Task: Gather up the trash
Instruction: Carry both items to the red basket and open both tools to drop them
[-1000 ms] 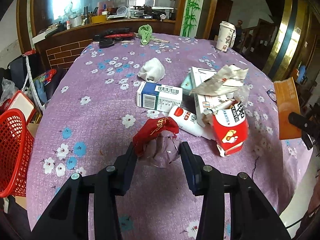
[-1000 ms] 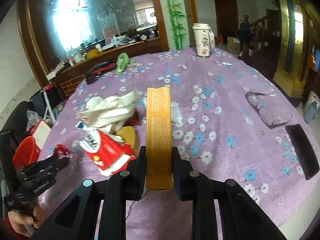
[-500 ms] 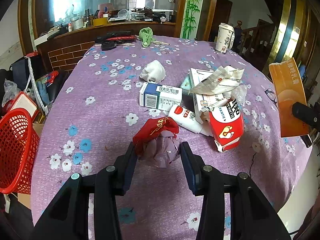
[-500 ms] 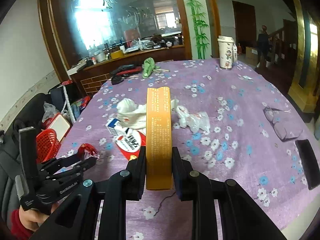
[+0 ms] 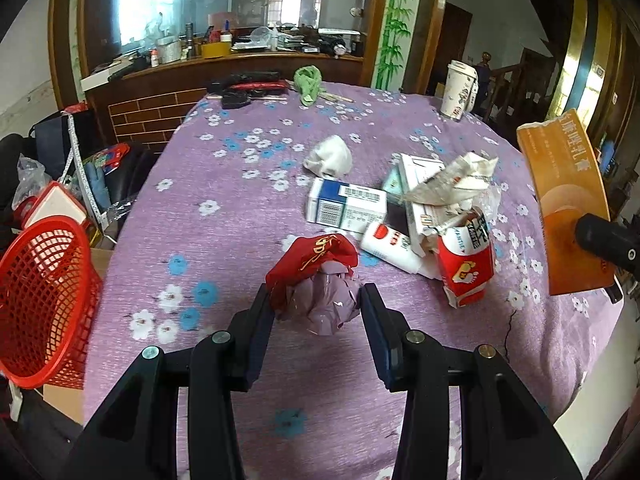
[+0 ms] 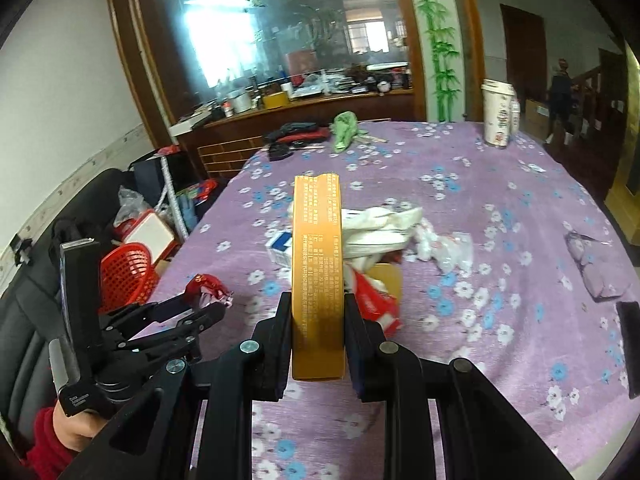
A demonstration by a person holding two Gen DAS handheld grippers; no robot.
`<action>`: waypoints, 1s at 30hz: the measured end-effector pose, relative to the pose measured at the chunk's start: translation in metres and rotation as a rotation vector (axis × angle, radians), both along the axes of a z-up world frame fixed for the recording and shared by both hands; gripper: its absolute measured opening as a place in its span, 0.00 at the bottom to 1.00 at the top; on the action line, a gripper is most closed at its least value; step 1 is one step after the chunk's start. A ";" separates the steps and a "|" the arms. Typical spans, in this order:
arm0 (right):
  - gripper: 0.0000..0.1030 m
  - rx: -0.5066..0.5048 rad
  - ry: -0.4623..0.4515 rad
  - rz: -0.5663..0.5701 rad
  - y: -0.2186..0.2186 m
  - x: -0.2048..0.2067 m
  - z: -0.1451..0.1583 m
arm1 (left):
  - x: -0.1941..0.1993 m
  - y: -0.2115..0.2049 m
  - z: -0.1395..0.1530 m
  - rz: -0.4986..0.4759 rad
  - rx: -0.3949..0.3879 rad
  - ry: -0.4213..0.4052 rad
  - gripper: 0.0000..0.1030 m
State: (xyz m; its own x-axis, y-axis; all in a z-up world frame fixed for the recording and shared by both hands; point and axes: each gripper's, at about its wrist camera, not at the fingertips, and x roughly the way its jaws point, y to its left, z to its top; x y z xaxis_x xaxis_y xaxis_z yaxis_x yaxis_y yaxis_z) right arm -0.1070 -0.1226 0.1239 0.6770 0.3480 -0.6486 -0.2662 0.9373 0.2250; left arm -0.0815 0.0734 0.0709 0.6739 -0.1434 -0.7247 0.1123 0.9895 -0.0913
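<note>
Keep the left tool pinching the red-and-clear wrapper and the right tool clamped on the orange box while you carry both past the worktop's left edge to the red basket.

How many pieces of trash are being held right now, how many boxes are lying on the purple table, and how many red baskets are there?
Held trash: 2, a red and clear wrapper in the left gripper and an orange box in the right gripper.
Boxes on the table: 2, a blue and white box and a white box.
Red baskets: 1.
Total: 5
</note>
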 end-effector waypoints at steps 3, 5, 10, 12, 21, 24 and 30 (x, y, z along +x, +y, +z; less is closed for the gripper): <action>0.24 0.009 0.008 0.039 0.014 0.003 0.001 | -0.004 0.017 0.006 0.029 -0.003 -0.012 0.41; 0.24 0.015 0.013 0.073 0.027 0.005 0.001 | -0.007 0.029 0.010 0.051 -0.005 -0.019 0.41; 0.24 0.022 0.026 0.157 0.062 0.010 0.004 | -0.016 0.066 0.020 0.117 -0.011 -0.037 0.41; 0.24 0.022 0.033 0.190 0.078 0.013 0.005 | -0.019 0.083 0.023 0.149 -0.014 -0.041 0.41; 0.24 0.014 0.066 0.370 0.174 0.020 0.005 | -0.040 0.177 0.029 0.319 -0.017 -0.053 0.41; 0.24 0.028 0.082 0.419 0.204 0.027 0.004 | -0.043 0.211 0.025 0.377 -0.011 -0.044 0.41; 0.25 0.051 0.148 0.507 0.272 0.053 -0.009 | -0.041 0.264 0.010 0.454 -0.032 0.003 0.42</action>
State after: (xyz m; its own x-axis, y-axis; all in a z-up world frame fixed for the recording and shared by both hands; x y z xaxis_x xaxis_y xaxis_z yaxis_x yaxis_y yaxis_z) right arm -0.0539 0.1499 0.1145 0.3179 0.6412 -0.6985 -0.6451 0.6862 0.3363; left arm -0.1227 0.3376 0.0806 0.6718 0.1436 -0.7267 -0.3327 0.9350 -0.1227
